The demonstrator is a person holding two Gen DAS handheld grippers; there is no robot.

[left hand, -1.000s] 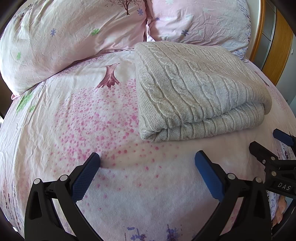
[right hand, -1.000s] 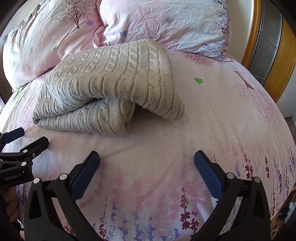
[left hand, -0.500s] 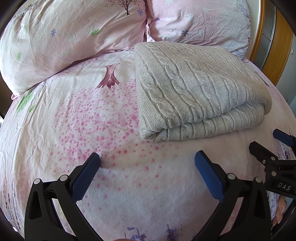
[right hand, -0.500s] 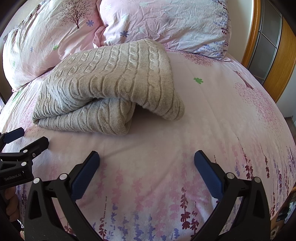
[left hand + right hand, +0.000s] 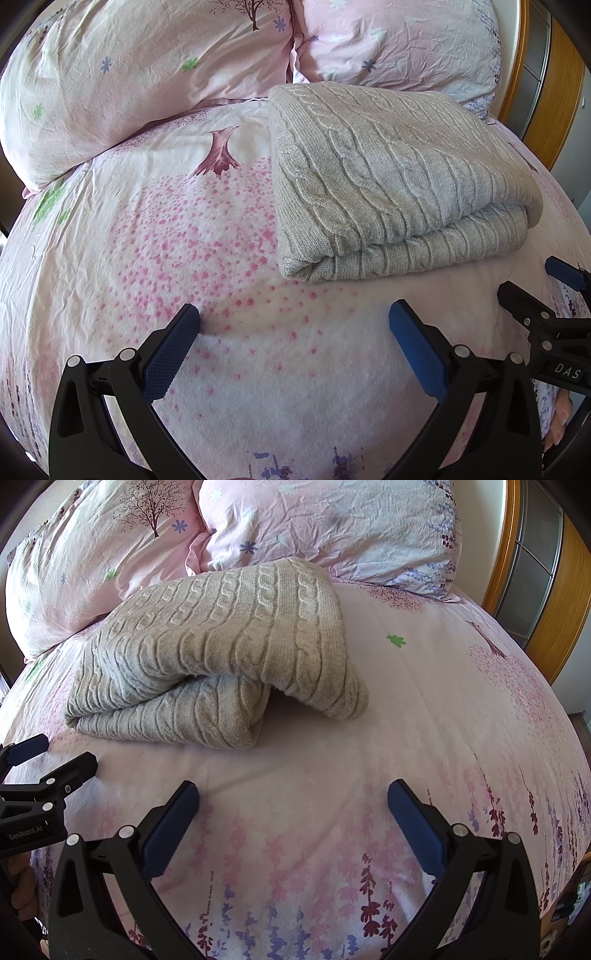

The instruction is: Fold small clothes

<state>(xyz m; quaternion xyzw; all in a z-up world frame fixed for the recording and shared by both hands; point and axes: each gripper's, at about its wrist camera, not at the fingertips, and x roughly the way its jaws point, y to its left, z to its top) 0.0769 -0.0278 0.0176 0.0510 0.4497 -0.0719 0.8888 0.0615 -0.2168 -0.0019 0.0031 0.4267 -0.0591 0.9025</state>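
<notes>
A grey cable-knit sweater point(image 5: 388, 181) lies folded in a thick bundle on the bed, near the pillows; it also shows in the right wrist view point(image 5: 221, 653). My left gripper point(image 5: 295, 321) is open and empty, over the sheet in front of the sweater's near-left corner. My right gripper point(image 5: 291, 797) is open and empty, over the sheet in front of the sweater's right end. Each gripper shows at the edge of the other's view: the right gripper point(image 5: 532, 288) and the left gripper point(image 5: 51, 753).
The bed has a pink floral sheet point(image 5: 166, 240). Two pink pillows point(image 5: 147, 74) point(image 5: 332, 528) lean at the head behind the sweater. A wooden bed frame point(image 5: 506, 539) and a cabinet stand at the right.
</notes>
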